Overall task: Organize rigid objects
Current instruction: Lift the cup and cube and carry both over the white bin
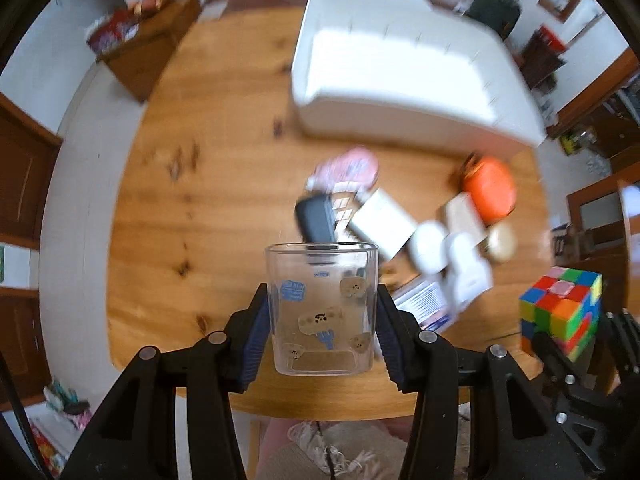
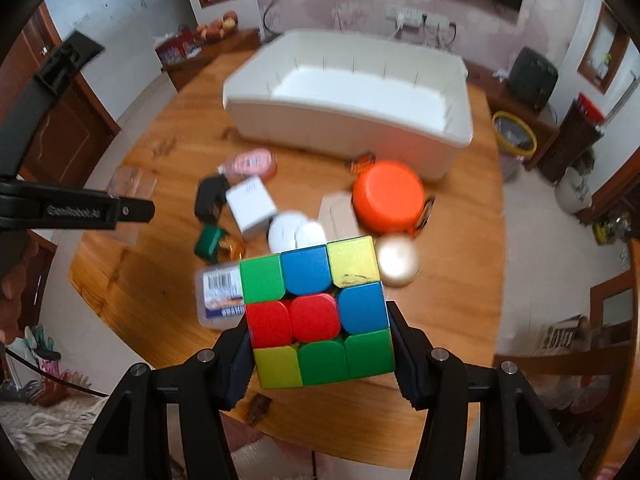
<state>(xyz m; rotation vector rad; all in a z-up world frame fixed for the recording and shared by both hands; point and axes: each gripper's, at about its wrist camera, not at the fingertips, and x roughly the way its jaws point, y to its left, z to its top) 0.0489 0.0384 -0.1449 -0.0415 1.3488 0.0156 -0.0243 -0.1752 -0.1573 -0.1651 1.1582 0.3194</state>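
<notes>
Low in frame, the left gripper (image 1: pixel 322 334) clamps a clear printed plastic cup (image 1: pixel 321 308) upright; the right gripper (image 2: pixel 322 344) squeezes a multicoloured puzzle cube (image 2: pixel 318 312), both above the round wooden table (image 2: pixel 160 280).

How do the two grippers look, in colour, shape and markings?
Both the left gripper and the right gripper are matte black angular frames with round silver bolts. Their fingers carry dark blue ribbed pads. Seen from the right wrist view, the left one bears grey lettering, "GenRobot.AI". A thin black cable trails below.
</notes>
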